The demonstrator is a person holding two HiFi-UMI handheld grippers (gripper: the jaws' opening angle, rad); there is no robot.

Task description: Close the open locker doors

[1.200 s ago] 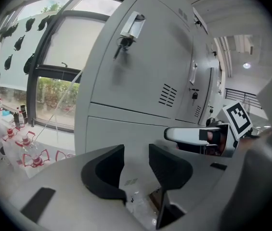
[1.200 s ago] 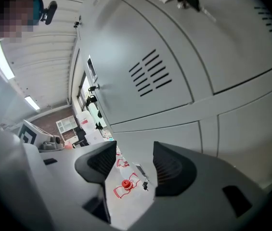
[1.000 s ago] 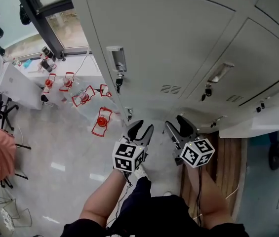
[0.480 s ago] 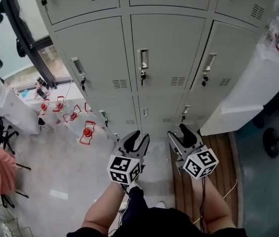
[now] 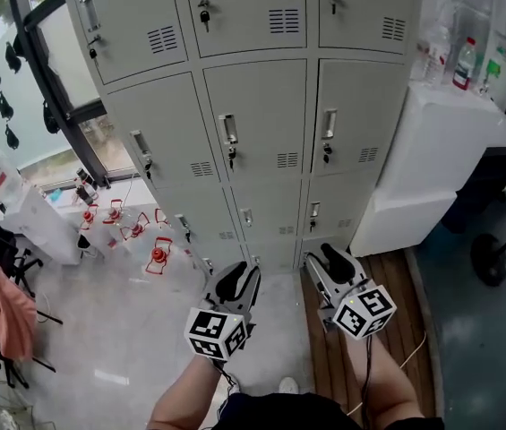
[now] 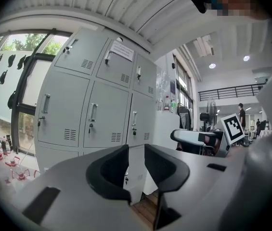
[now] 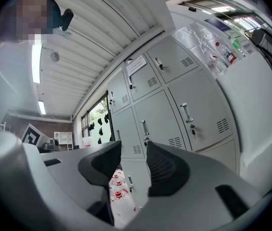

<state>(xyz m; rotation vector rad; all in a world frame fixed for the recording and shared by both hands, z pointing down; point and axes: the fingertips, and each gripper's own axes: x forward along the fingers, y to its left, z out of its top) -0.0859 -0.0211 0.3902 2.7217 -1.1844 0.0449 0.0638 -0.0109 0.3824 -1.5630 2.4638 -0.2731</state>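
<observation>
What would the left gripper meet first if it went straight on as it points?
Likely a lower locker door in the grey bank; nothing shows in between, though depth is unclear.

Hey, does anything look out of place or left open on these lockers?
No door on the lockers visibly hangs open. The only clutter is red-and-white objects scattered on the floor to their left.

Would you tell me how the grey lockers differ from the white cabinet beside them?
The grey lockers run past the head view's top; the white cabinet is far lower. The lockers' doors carry handles and vents; the cabinet's faces are plain. Bottles stand on the cabinet. Both stand side by side.
</observation>
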